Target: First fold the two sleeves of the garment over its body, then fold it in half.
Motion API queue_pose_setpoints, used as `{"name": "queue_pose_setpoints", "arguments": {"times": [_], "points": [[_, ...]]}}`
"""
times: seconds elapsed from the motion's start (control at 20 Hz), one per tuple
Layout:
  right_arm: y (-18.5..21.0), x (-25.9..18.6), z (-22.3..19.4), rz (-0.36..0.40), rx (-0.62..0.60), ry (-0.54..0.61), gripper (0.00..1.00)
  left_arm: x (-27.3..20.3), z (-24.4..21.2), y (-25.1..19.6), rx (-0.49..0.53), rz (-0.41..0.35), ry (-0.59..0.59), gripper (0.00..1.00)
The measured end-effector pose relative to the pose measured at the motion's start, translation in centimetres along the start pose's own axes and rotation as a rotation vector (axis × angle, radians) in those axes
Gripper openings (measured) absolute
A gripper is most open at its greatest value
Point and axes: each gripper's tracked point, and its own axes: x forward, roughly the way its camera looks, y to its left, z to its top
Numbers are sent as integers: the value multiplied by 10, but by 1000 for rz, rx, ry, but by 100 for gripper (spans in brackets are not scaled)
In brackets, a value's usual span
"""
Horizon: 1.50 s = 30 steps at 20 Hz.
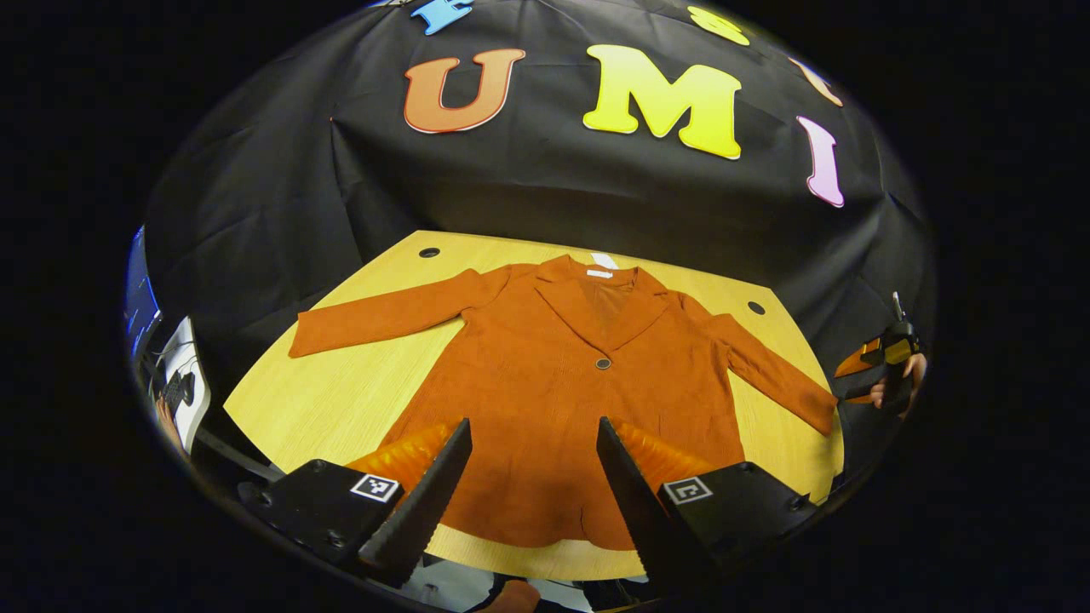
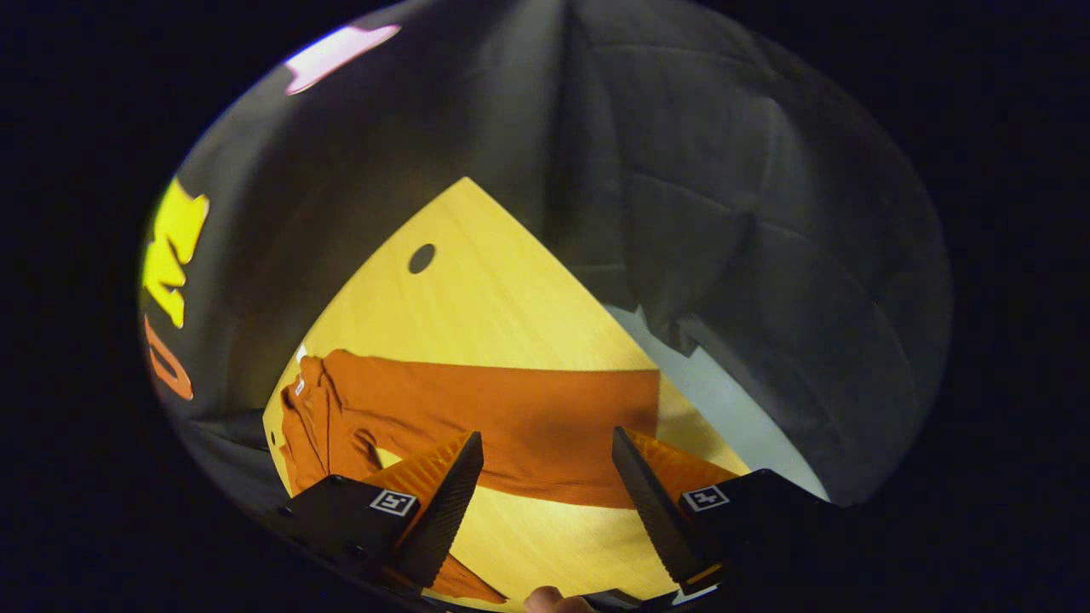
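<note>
A rust-orange jacket (image 1: 553, 383) lies flat and face up on the yellow wooden table (image 1: 341, 400), collar toward the far wall, both sleeves spread out to the sides. My left gripper (image 1: 532, 434) hovers open above the jacket's lower body, nothing between its fingers. In the left gripper view the other gripper (image 1: 886, 358) shows at the far right, held by a hand just past the jacket's right cuff (image 1: 822, 413). In the right gripper view that sleeve (image 2: 511, 426) stretches across the table, and my right gripper (image 2: 547, 447) stands open above it, holding nothing.
The table has a dark cable hole near each far corner (image 1: 429, 253) (image 1: 756, 307) (image 2: 421, 258). Black cloth walls enclose the table on the far and side edges. A pale floor strip (image 2: 724, 400) shows beyond the table's right edge. A fingertip (image 2: 545, 598) shows at the bottom.
</note>
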Motion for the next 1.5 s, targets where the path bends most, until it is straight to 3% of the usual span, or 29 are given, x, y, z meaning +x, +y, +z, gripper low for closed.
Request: {"name": "queue_pose_setpoints", "arguments": {"times": [0.1,0.2,0.25,0.35,0.45,0.5,0.65,0.75,0.8,0.9,1.05,1.1,1.2,1.35,1.5], "points": [[-22,7,-4,-65,-32,92,92,3,-2,-3,9,-2,15,96],[-40,15,-10,-118,-70,161,96,5,0,0,23,17,16,96],[-45,19,-13,-137,-72,188,92,5,4,3,26,29,7,96],[-39,26,-22,-125,-24,241,96,6,6,9,19,52,6,96],[-34,34,-25,-120,17,261,99,5,4,12,6,66,18,96],[-40,37,-26,-149,29,270,94,3,2,14,8,71,22,96],[-41,41,-12,-175,67,237,93,-1,-4,18,18,86,29,96],[-45,43,-13,-220,97,242,86,-5,-11,18,14,89,37,96],[-47,44,-14,-234,75,250,75,-7,-14,18,11,90,40,96],[-42,43,-19,-256,4,277,68,-7,-21,19,9,98,50,95],[-32,48,-22,-273,-19,293,67,-10,-27,19,-17,106,67,95],[-33,48,-21,-280,-14,290,71,-13,-24,21,-20,111,60,95],[-40,45,-18,-319,7,288,67,-13,-17,19,-17,112,39,95],[-43,46,-19,-328,29,289,41,-12,-14,17,-9,86,21,96],[-43,48,-19,-313,-18,283,41,-2,-14,15,29,32,15,95]]}}
